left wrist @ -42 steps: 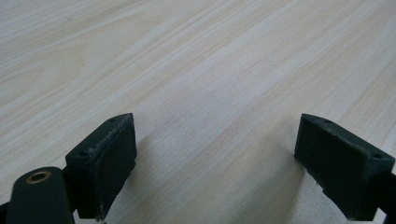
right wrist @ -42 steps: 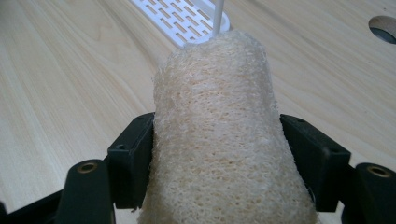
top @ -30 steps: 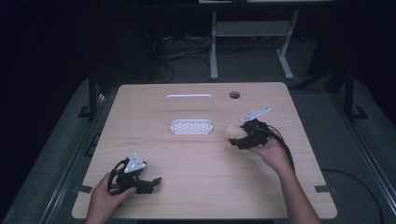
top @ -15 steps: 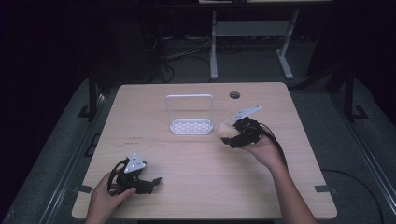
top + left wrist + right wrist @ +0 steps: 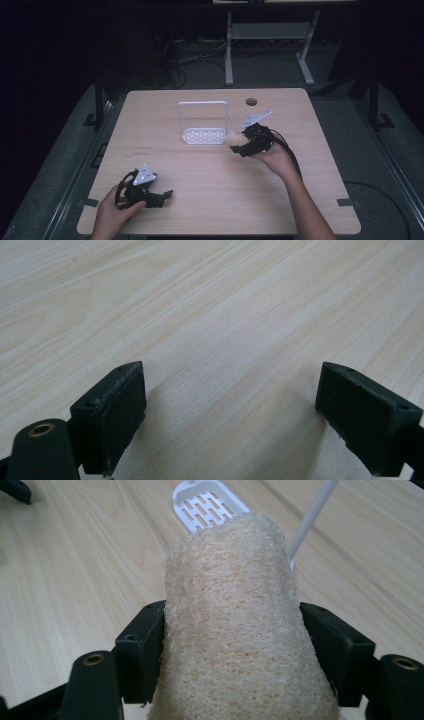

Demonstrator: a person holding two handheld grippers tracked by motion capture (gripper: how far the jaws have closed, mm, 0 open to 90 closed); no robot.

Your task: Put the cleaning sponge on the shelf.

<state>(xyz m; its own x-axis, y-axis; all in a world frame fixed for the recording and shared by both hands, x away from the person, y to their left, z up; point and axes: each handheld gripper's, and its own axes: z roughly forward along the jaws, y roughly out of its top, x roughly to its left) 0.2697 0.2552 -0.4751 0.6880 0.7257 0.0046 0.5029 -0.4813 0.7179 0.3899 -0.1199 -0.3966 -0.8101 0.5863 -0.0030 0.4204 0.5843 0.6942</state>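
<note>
Carrying a loofah sponge (image 5: 235,630) toward a white rack (image 5: 203,135), the right gripper (image 5: 240,145) holds the sponge clamped between both jaws, which press into its fibrous sides. In the high view the sponge (image 5: 233,136) sits just beside the rack's right edge, above the counter (image 5: 210,200). The rack has a slotted base (image 5: 210,502) and a thin upright wire frame (image 5: 312,515); in the right gripper view the frame stands close behind the sponge. The left gripper (image 5: 162,194) rests low near the counter's front left, jaws wide apart with nothing between them, well apart from the rack. To place the sponge well, the judgement is to bring it over the slotted base from the open side, keep it clear of the wire frame, lower it until it rests on the base, then part the jaws. A soft sponge may spring back on release, so a gentle opening is advisable.
</note>
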